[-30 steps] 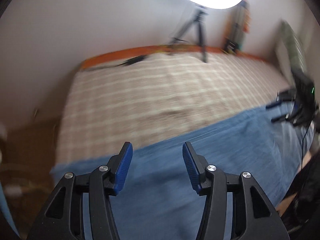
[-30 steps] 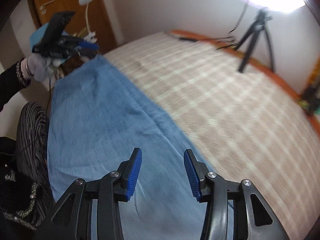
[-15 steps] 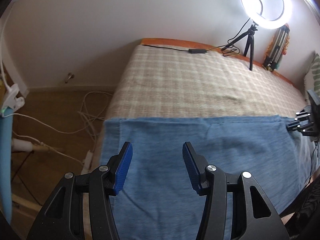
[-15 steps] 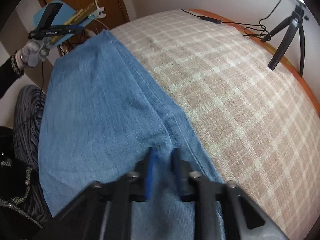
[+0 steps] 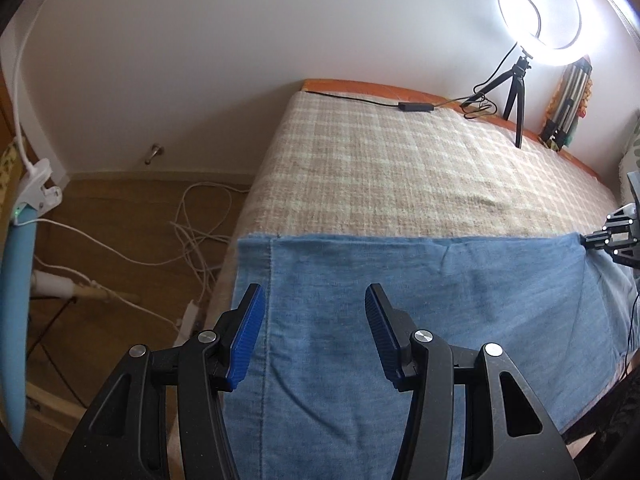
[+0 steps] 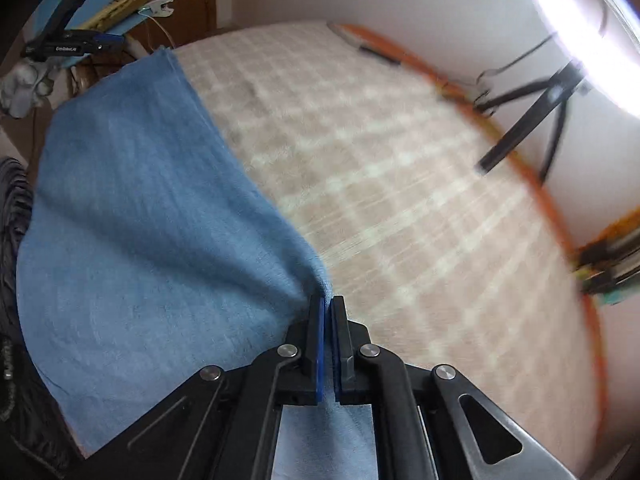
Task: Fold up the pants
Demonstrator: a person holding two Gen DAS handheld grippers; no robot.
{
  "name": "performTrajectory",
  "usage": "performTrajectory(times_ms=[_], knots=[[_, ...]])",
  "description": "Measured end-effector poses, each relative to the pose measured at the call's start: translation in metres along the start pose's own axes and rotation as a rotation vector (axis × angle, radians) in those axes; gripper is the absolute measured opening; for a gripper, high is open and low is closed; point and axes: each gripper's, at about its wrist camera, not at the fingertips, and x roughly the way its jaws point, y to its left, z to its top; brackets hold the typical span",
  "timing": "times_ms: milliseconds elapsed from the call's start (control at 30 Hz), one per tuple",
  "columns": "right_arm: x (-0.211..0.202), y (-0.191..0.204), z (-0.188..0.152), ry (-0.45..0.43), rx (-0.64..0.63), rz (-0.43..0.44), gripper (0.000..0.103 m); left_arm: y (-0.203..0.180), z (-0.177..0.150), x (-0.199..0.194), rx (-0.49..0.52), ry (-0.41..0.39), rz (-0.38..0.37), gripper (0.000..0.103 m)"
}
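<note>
Blue denim pants [image 5: 420, 300] lie flat along the near side of a bed with a beige plaid blanket [image 5: 400, 168]. My left gripper [image 5: 314, 328] is open and empty, hovering over the pants near their left hem end. My right gripper [image 6: 327, 308] is shut on the far edge of the pants [image 6: 140, 208] and lifts it so the cloth ridges toward the jaws. In the left wrist view the right gripper [image 5: 612, 240] sits at the far right end of the pants. In the right wrist view the left gripper [image 6: 72, 44] is at the far left, above the hem end.
A lit ring light on a black tripod [image 5: 516, 92] stands at the bed's far edge, with a black cable [image 5: 412, 106] beside it. White cables [image 5: 192, 240] lie on the wooden floor left of the bed. The wall is behind the bed.
My right gripper has shut on the far edge of the pants and pulled it up. My left gripper stayed open and moved closer over the hem end.
</note>
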Motion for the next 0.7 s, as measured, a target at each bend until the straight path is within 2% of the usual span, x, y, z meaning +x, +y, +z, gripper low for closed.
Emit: performTrajectory(times_ms=[67, 100, 133, 167, 200, 333, 433, 600, 700], knots=[[0.002, -0.001, -0.003, -0.003, 0.011, 0.0, 0.004, 0.006, -0.002, 0.0, -0.01, 0.012, 0.006, 0.051], [-0.001, -0.004, -0.003, -0.009, 0.036, 0.028, 0.007, 0.012, -0.004, -0.001, -0.028, 0.017, 0.004, 0.052], [-0.007, -0.008, -0.004, -0.02, 0.066, 0.059, 0.014, 0.019, -0.005, -0.002, -0.057, 0.027, -0.009, 0.059], [-0.013, -0.01, -0.004, -0.035, 0.082, 0.064, 0.032, 0.025, -0.007, -0.002, -0.081, 0.036, -0.022, 0.062], [-0.02, -0.011, -0.005, -0.054, 0.094, 0.056, 0.036, 0.032, -0.009, -0.003, -0.112, 0.042, -0.03, 0.064], [-0.048, -0.011, -0.012, -0.129, 0.16, 0.057, 0.034, 0.051, -0.028, -0.001, -0.207, 0.077, -0.071, 0.064], [-0.067, -0.003, -0.023, -0.183, 0.222, 0.049, 0.036, 0.041, -0.04, 0.004, -0.159, 0.098, -0.061, 0.064], [-0.074, 0.024, -0.048, -0.201, 0.259, 0.053, 0.038, 0.03, -0.047, 0.019, -0.103, 0.125, 0.012, 0.064], [-0.076, 0.03, -0.071, -0.185, 0.282, 0.02, 0.038, 0.022, -0.041, 0.03, -0.01, 0.131, 0.14, 0.063]])
